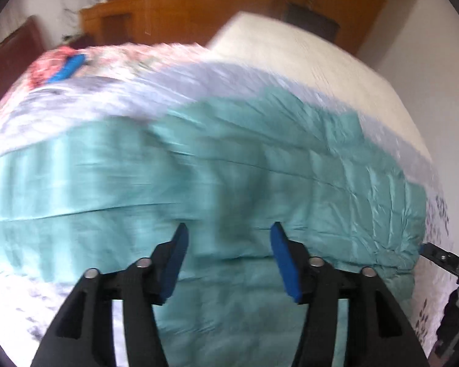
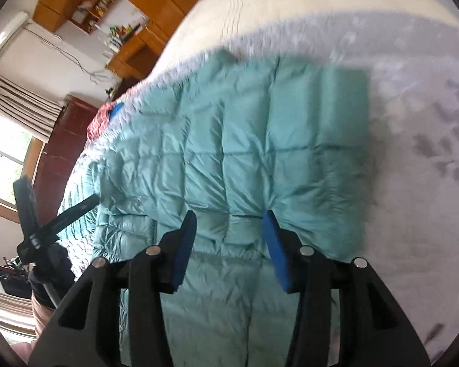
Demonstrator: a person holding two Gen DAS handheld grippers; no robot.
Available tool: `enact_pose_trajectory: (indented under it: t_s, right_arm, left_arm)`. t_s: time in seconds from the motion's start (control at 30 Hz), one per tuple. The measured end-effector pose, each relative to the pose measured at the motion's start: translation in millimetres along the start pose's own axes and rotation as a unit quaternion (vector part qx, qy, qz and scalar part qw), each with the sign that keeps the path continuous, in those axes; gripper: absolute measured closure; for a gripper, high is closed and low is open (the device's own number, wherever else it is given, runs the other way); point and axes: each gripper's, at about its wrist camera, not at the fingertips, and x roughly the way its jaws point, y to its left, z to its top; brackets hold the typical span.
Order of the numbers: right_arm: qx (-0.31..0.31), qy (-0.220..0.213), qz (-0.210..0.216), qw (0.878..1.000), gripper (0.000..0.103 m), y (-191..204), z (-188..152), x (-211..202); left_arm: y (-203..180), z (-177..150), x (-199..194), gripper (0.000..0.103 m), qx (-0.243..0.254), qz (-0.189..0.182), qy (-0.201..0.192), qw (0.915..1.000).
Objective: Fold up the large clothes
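I find the jacket (image 2: 229,153), a teal quilted garment, spread flat on the bed (image 2: 413,183), lying on a pale sheet with grey print. In the right wrist view its stitched squares are clear and one straight edge lies toward the far right, near the bare cream mattress (image 2: 290,9) beyond the sheet.

My left gripper (image 1: 229,260) hangs over the jacket with its blue pads (image 1: 177,263) well apart and nothing between them. This view is smeared, so I cannot tell whether the tips touch the fabric.

My right gripper (image 2: 228,247) likewise stands over the jacket, fingers spread wide with nothing between them. The cloth below shows a seam running between the two pads (image 2: 275,253).

The right wrist view catches the left gripper at the left edge, over the jacket's near-left border. The left wrist view shows the tip of the right gripper at its right edge, just beside the jacket's corner.

Toward the far left of the bed lies a red patterned cloth (image 1: 50,64) with a blue item (image 1: 65,68) on it; I cannot identify either. A wooden cabinet (image 1: 116,21) stands against the wall beyond, and a window (image 2: 6,165) with curtains shows in the right wrist view.
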Motion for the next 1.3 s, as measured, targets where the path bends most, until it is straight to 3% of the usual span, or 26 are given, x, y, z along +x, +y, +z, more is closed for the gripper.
enact_pose_trajectory:
  t_s: [0.1, 0.2, 0.33, 0.43, 0.53, 0.67, 0.9, 1.1, 1.17, 1.3]
  right_arm:
    - [0.001, -0.017, -0.023, 1.0, 0.051, -10.9, -7.1, -22.8]
    - [0.006, -0.023, -0.045, 0.999, 0.05, -19.6, -14.8, -32.8]
    - [0.016, -0.021, -0.062, 0.998, 0.05, -36.3, -26.9, -39.6]
    - [0.026, -0.019, -0.068, 0.997, 0.05, -45.7, -30.9, -40.3]
    - [0.028, -0.012, -0.074, 0.997, 0.05, -44.5, -34.2, -33.3]
    - [0.016, -0.002, -0.093, 0.996, 0.05, -39.7, -39.6, -23.7]
    - [0.022, 0.008, -0.1, 0.995, 0.05, -43.1, -45.2, -17.5]
    - [0.025, 0.01, -0.106, 0.994, 0.05, -46.3, -46.4, -16.8]
    - [0.025, 0.01, -0.108, 0.994, 0.05, -46.6, -46.7, -16.8]
    - [0.023, 0.008, -0.11, 0.994, 0.05, -45.7, -48.1, -18.7]
  left_arm:
    - [68.9, -11.7, -31.2, 0.036, -0.058, 0.045, -0.013, 0.9972]
    - [138.5, -28.7, -50.8, 0.036, -0.132, 0.088, -0.011, 0.9872]
    - [240.5, -64.5, -78.7, 0.036, -0.264, 0.134, -0.017, 0.955]
    - [299.9, -88.1, -93.7, 0.037, -0.348, 0.125, -0.041, 0.9282]
    - [340.4, -101.0, -99.7, 0.037, -0.402, 0.096, -0.07, 0.9079]
    - [373.6, -106.6, -96.4, 0.037, -0.438, 0.066, -0.09, 0.8921]
    - [399.2, -92.7, -79.0, 0.038, -0.462, 0.051, -0.11, 0.8786]
    - [401.2, -81.7, -74.1, 0.066, -0.464, 0.057, -0.113, 0.8767]
    - [397.8, -77.9, -75.1, 0.086, -0.457, 0.045, -0.119, 0.8802]
    - [381.0, -70.1, -88.3, 0.096, -0.438, 0.057, -0.139, 0.8863]
